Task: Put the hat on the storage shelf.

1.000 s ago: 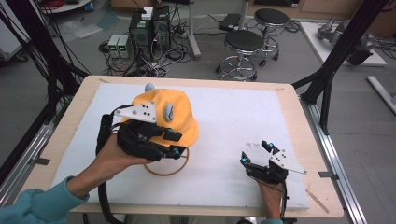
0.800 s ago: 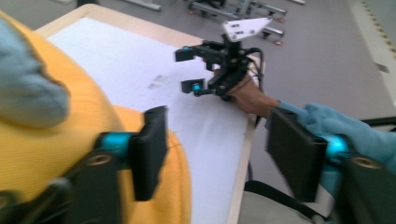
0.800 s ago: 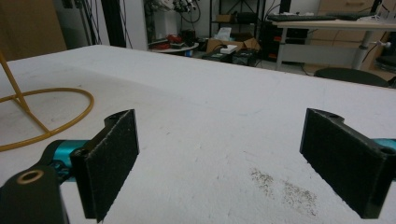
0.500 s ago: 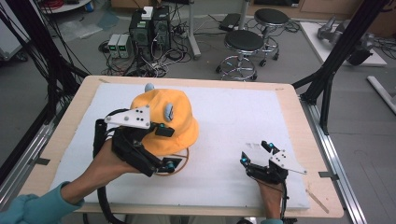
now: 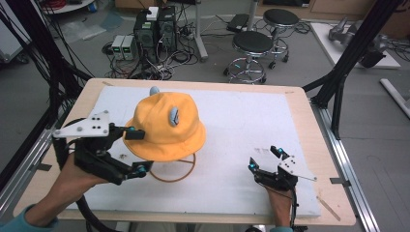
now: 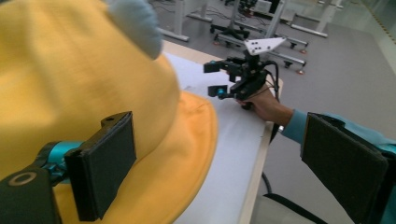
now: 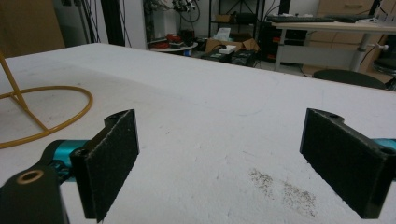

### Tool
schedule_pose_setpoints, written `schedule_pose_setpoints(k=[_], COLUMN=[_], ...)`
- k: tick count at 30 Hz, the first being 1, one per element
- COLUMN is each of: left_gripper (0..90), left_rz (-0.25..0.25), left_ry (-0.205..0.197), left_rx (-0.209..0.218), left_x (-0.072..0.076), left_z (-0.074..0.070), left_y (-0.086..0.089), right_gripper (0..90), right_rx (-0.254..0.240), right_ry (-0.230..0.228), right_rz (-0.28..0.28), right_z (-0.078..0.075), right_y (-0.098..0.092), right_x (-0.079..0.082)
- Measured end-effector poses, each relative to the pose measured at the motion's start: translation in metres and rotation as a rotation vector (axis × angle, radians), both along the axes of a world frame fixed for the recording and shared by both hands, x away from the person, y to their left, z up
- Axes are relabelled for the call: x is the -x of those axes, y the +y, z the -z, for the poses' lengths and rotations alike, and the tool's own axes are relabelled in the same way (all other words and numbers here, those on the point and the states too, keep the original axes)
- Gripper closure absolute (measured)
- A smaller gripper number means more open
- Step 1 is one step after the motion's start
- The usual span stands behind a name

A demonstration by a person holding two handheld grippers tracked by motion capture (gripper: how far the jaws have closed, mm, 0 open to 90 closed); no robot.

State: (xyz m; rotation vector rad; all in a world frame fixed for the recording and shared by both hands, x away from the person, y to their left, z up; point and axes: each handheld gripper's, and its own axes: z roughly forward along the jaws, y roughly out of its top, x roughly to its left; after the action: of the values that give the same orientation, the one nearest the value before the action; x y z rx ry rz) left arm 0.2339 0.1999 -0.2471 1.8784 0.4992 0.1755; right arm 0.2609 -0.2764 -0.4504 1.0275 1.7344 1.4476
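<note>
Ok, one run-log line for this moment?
left hand-held gripper: open, jaws just opened, beside yellow hat | hat: on wire stand | right hand-held gripper: open, empty, over white mat

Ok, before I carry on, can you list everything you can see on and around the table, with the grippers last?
hat: one, orange-yellow with pale blue-grey ears, left-centre of the table, sitting on the stand.
wire stand: one, yellow, ring base on the mat under the hat.
mat: one, white, covering most of the table.
table: one, light wood, edges showing around the mat.
stools: two, black seats, on the floor beyond the table.
electronics boxes: several, black and grey, with cables, on the floor behind the table.
left gripper: one, black, fingers wide open beside the hat's brim, holding nothing.
right gripper: one, black, fingers open over bare mat, front right.
</note>
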Motion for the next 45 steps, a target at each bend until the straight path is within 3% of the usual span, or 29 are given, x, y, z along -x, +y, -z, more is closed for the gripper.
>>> schedule_pose_setpoints(k=[1,8,15,18,22,25,29,33,37,39,45], left_gripper=[10.8,10.6,10.1,10.1,10.1,10.1,10.1,10.1,10.2,10.2,10.3], left_rz=[0.000,-0.121,-0.170,-0.217,-0.280,-0.316,-0.342,-0.371,-0.420,-0.427,-0.448], left_ry=[0.000,-0.045,-0.103,-0.111,-0.127,-0.149,-0.181,-0.238,-0.240,-0.236,-0.226], left_rx=[0.000,0.008,0.068,0.100,0.090,0.070,0.076,0.073,0.057,0.039,0.041], left_x=[0.000,-0.010,-0.023,-0.027,-0.032,-0.037,-0.043,-0.049,-0.054,-0.056,-0.058], left_z=[0.000,0.008,0.029,0.038,0.051,0.061,0.075,0.091,0.109,0.119,0.144], left_y=[0.000,0.043,0.078,0.092,0.106,0.112,0.119,0.122,0.121,0.120,0.117], right_gripper=[10.6,10.6,10.6,10.5,10.6,10.6,10.5,10.5,10.6,10.6,10.5], right_rx=[-0.001,0.002,0.002,0.003,0.002,0.003,0.005,0.002,0.008,0.001,-0.005], right_ry=[0.001,0.002,-0.001,0.000,0.000,0.000,-0.002,-0.001,-0.007,-0.002,0.001], right_rz=[0.000,0.000,0.000,0.000,0.000,0.002,0.000,0.003,0.003,0.004,0.002], right_z=[0.000,0.000,0.000,0.000,0.000,0.000,0.000,0.000,0.000,0.000,0.000], right_y=[0.000,0.001,0.000,0.000,0.000,0.000,0.000,0.000,0.000,0.000,0.000], right_x=[0.000,0.000,0.000,0.000,0.000,0.000,0.000,0.000,0.000,0.000,0.000])
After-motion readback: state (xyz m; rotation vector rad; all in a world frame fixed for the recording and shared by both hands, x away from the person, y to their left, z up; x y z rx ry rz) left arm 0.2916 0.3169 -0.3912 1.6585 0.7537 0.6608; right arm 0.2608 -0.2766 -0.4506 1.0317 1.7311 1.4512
